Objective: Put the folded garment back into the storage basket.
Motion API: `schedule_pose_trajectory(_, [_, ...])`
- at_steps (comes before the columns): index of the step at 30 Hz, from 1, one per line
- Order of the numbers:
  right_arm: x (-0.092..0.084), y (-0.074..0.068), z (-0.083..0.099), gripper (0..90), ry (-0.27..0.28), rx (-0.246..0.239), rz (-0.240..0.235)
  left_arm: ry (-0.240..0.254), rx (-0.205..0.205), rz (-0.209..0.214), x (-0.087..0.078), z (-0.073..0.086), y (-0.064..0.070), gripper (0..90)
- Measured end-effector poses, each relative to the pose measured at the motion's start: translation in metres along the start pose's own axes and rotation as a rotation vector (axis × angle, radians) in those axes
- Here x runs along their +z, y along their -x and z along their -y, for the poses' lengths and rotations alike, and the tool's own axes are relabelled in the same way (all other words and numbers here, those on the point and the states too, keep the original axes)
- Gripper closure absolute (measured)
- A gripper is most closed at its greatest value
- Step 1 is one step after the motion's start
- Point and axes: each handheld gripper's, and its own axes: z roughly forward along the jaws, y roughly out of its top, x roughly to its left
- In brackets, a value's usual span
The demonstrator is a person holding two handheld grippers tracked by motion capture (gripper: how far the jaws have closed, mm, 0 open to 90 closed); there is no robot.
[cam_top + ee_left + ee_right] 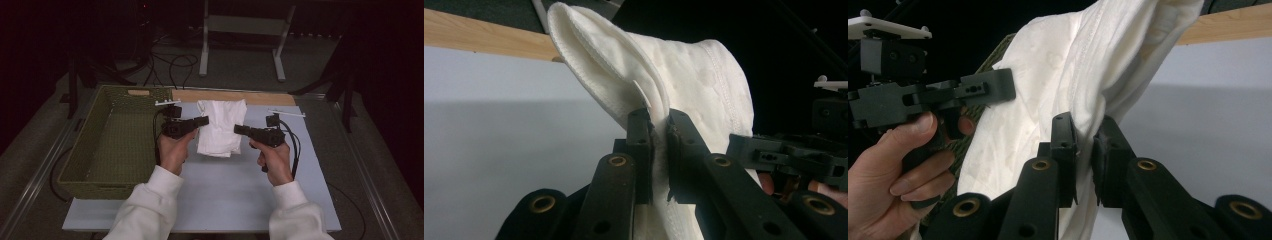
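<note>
Left gripper (pixel 200 121) fingers clamp white cloth's (pixel 220 127) left edge | right gripper (pixel 239 129) clamps right edge | cloth hangs frame-centre | wicker basket (pixel 85 150) left.

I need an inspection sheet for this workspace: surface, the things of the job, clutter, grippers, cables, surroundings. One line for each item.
Surface: pale grey mat on the table, with a wooden strip at its far edge.
Job's things: white cloth, folded over, held between both grippers, partly lifted off the mat.
Clutter: green woven basket at the left side; its inside looks empty.
Grippers: left gripper shut on the cloth's edge; right gripper shut on the cloth at the other side.
Cables: a black cable trails from the right gripper; more black cables lie on the floor behind.
Surroundings: dark room, a white metal stand beyond the table.
</note>
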Motion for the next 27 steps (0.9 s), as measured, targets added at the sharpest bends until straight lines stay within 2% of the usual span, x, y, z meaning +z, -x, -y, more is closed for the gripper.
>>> schedule_pose_trajectory(13, [-0.001,-0.009,-0.009,81.4,0.006,-0.02,-0.007,0.022,-0.017,0.02,-0.006,-0.006,0.004,82.4])
schedule_pose_trajectory(19, [-0.002,-0.008,-0.011,81.5,0.01,-0.019,-0.003,0.02,-0.01,0.015,-0.006,-0.009,0.008,82.4])
schedule_pose_trajectory(22, [-0.003,-0.008,-0.013,81.5,0.011,-0.021,-0.006,0.031,-0.017,0.026,-0.008,-0.01,0.01,82.4])
schedule_pose_trajectory(27, [-0.003,-0.011,-0.016,81.5,0.017,-0.03,-0.009,0.045,-0.001,0.022,-0.012,-0.013,0.016,82.3])
